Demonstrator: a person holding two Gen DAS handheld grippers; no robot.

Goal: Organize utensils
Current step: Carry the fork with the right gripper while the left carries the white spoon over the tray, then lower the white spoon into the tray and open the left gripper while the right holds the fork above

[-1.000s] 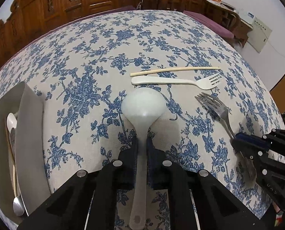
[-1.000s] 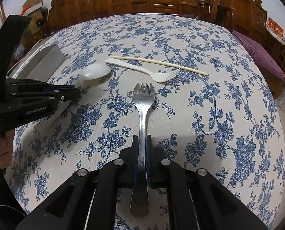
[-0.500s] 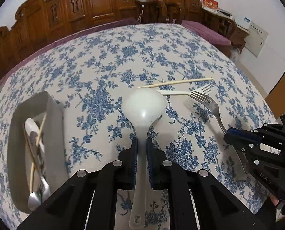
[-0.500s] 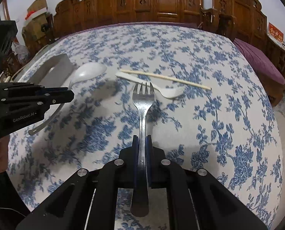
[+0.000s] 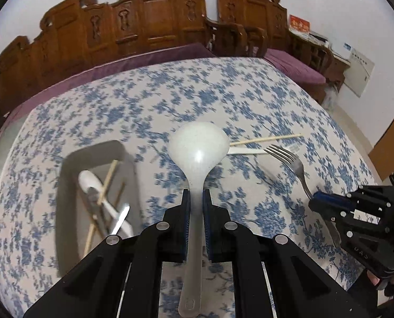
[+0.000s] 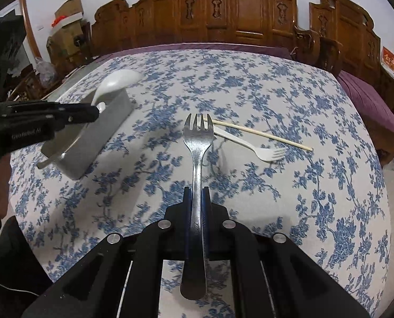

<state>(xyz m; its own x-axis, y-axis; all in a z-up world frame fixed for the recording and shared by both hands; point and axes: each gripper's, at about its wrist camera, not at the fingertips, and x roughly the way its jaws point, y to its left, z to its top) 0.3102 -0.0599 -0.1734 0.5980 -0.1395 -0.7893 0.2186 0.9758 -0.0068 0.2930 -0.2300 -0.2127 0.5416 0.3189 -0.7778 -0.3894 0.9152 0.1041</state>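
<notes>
Blue-flowered tablecloth [image 5: 249, 100] now sits lower w/ both tools lifted off it. Grey tray [image 5: 64, 212] shows lower left. Left gripper [image 5: 196, 198] clenches ladle [image 5: 199, 148], right gripper [image 6: 197, 196] clenches metal fork [image 6: 198, 137]; tray drop next, prob.

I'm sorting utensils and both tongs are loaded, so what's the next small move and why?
Probably carry the left tongs, shut on the white ladle, over the grey tray and lower it in. The tray already holds utensils, and the right tongs grip the metal fork, which can follow.
</notes>
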